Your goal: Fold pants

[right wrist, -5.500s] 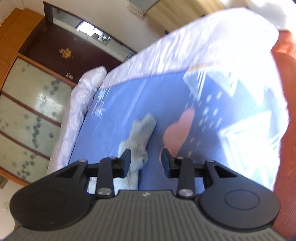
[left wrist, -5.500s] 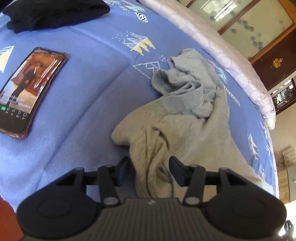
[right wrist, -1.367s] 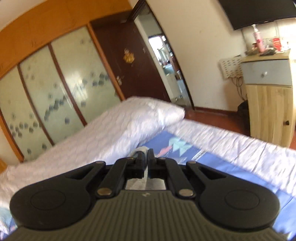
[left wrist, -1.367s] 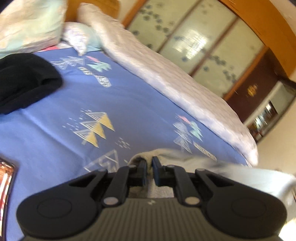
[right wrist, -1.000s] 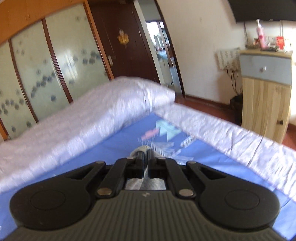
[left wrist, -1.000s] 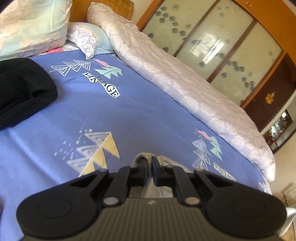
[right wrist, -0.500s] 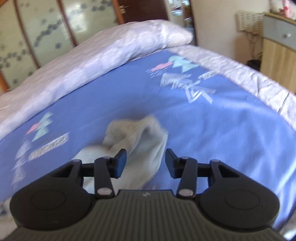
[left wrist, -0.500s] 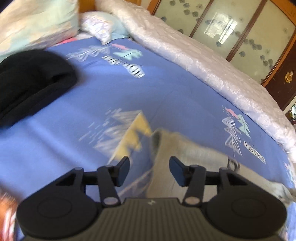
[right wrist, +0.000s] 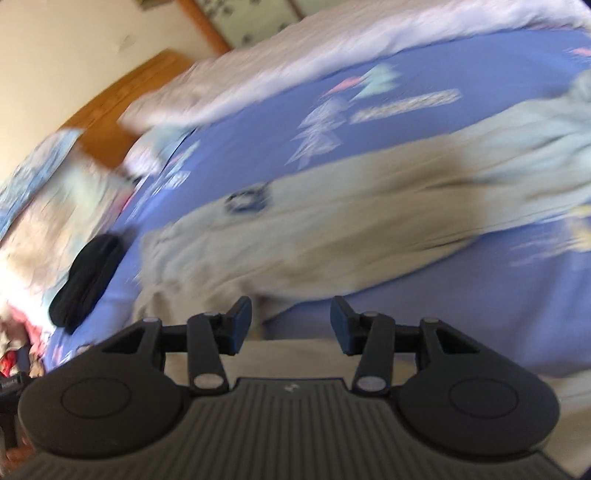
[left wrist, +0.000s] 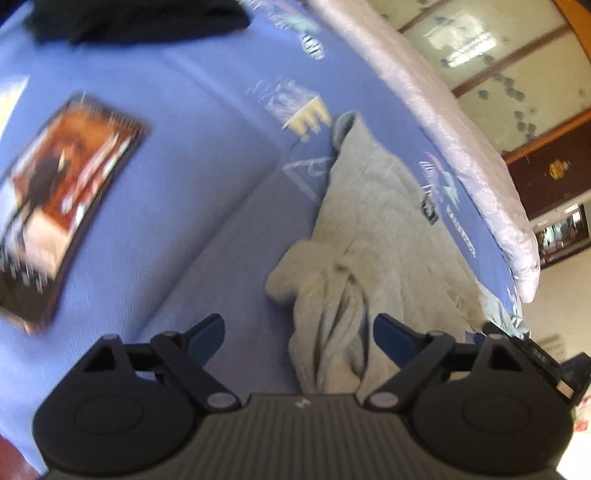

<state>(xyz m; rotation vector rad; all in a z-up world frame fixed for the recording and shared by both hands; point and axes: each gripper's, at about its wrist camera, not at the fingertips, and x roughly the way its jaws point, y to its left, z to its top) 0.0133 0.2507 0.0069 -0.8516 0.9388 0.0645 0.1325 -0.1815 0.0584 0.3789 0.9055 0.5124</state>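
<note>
The grey-beige pants (left wrist: 380, 236) lie stretched out on the blue bedsheet (left wrist: 177, 192), with a bunched, wrinkled end close to my left gripper (left wrist: 299, 334). The left gripper is wide open and empty, just above that bunched end. In the blurred right wrist view the pants (right wrist: 332, 210) run across the sheet from left to right. My right gripper (right wrist: 291, 321) is open and empty, over the near edge of the pants.
A phone (left wrist: 62, 199) with a lit screen lies on the sheet to the left. A black garment (left wrist: 129, 18) lies at the far left, also seen in the right wrist view (right wrist: 85, 273). A white quilt (left wrist: 443, 122) runs along the far side. Pillows and a wooden headboard (right wrist: 122, 99) stand at the bed's head.
Both grippers held the pants shut and lifted them, then opened and let go. Now both have pulled back and tilted down, and the pants lie spread on the sheet.
</note>
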